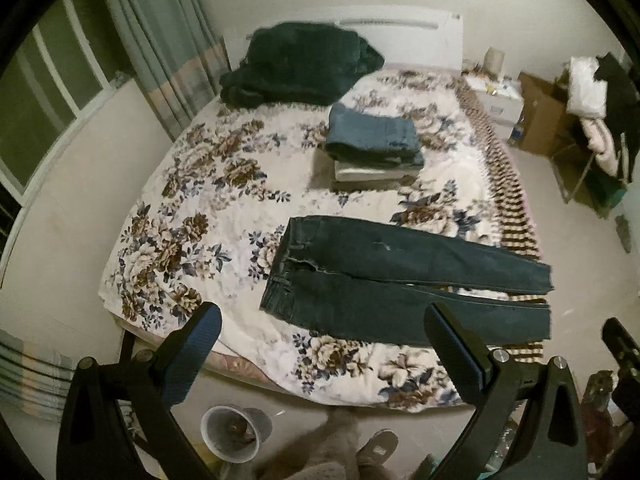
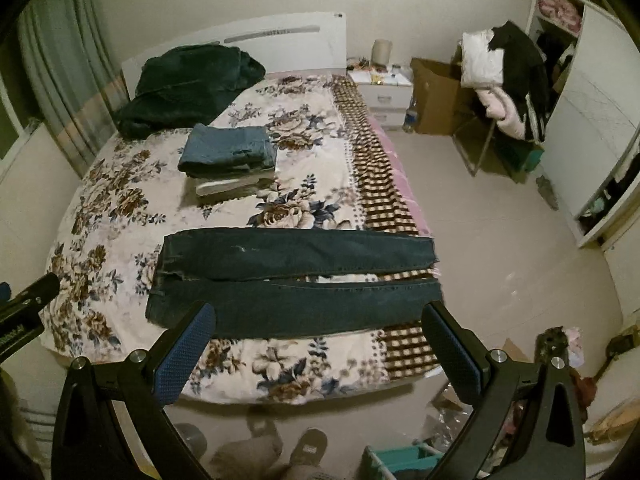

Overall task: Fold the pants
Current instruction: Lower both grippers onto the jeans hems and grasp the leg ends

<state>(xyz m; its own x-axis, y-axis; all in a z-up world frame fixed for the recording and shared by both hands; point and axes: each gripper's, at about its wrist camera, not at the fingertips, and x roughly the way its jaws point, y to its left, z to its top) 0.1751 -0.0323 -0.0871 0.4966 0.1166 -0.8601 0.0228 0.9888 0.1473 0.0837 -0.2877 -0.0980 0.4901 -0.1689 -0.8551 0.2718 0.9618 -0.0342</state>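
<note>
Dark blue jeans (image 1: pixel 392 276) lie flat and unfolded across the near part of the floral bed (image 1: pixel 192 216), waistband to the left, both legs stretched right to the bed's edge. They also show in the right wrist view (image 2: pixel 296 276). My left gripper (image 1: pixel 322 316) is open and empty, held high above the bed's near edge, apart from the jeans. My right gripper (image 2: pixel 318 316) is open and empty too, at a like height above the near leg.
A stack of folded pants (image 1: pixel 372 148) sits mid-bed, also in the right wrist view (image 2: pixel 230 156). A dark green heap of clothes (image 1: pixel 300 64) lies by the headboard. A cup-like bin (image 1: pixel 230 432) and the person's slippered feet (image 2: pixel 308 448) are on the floor below. A nightstand (image 2: pixel 386 92), cardboard box and laden chair stand right.
</note>
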